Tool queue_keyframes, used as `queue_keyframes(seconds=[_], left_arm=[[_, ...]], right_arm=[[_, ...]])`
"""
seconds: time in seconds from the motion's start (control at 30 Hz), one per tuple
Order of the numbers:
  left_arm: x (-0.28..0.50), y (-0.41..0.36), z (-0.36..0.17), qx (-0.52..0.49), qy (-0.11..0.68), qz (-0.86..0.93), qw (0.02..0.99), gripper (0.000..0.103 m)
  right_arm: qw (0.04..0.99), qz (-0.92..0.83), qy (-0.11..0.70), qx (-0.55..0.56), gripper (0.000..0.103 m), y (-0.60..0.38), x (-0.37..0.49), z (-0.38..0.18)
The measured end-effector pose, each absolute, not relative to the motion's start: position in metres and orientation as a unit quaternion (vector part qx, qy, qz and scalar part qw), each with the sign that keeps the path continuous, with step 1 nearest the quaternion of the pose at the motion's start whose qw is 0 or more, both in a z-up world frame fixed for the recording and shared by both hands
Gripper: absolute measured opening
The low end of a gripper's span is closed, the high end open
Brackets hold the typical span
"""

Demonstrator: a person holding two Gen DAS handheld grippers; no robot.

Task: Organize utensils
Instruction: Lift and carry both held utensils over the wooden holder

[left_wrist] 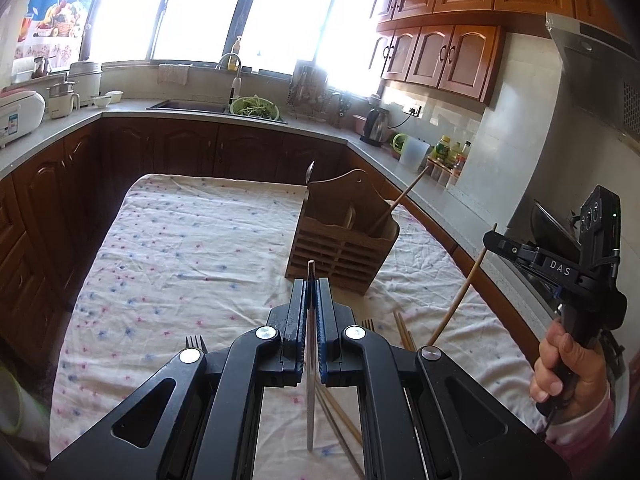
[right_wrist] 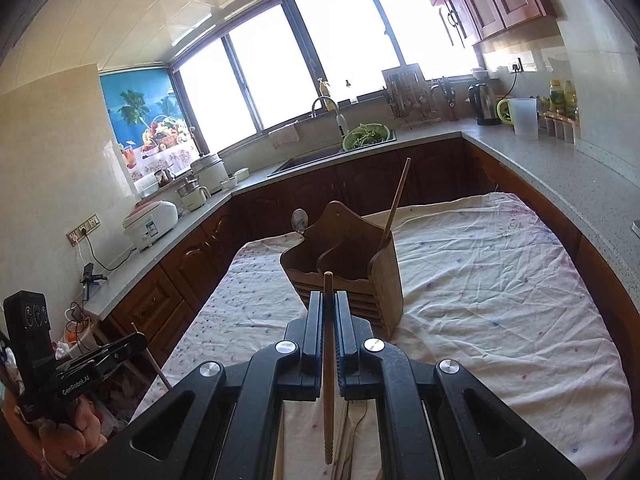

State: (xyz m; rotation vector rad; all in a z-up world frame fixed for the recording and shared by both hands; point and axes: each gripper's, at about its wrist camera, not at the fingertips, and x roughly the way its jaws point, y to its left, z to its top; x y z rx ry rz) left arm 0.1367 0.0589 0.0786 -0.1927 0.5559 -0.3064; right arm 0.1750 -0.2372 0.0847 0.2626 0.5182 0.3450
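Plainly, left gripper (left_wrist: 311, 292) marked "GenRobot.AI" clamps a metal utensil (left_wrist: 310, 360); right gripper (right_wrist: 329, 312) marked "DAS" clamps a chopstick (right_wrist: 328, 380).

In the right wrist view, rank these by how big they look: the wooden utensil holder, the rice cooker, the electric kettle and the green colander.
1. wooden utensil holder, though it sits nearest the camera
2. rice cooker
3. green colander and electric kettle: similar, unranked

- Daylight enters through the windows (left_wrist: 256, 12), which are blown out to white in both views.
- Glare washes over the upper cabinets (left_wrist: 424, 56) beside them.
- Fisheye distortion bends the countertop (right_wrist: 560, 168); corners vignette to black.
- Focus is sharp at centre, softer toward the rims.
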Motion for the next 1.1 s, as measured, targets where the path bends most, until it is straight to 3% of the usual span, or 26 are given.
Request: queue_keyframes(seconds=[0.6, 0.9, 1.1], left_arm=[[0.179, 0.052, 0.128, -0.101, 0.200, -0.148, 0.963, 0.003], [0.236, 0.036, 0.183, -0.100, 0.127, -0.132, 0.978, 0.003], [0.284, 0.016, 0.187, -0.086, 0.110, -0.109, 0.984, 0.004]], right_arm=[[0.955, 0.152, 0.197, 0.165, 0.005, -0.252, 0.210, 0.120], [0.968, 0.121, 0.134, 0.175, 0.005, -0.264, 0.250, 0.164], [0.975, 0.099, 0.111, 0.165, 0.005, -0.264, 0.279, 0.172]])
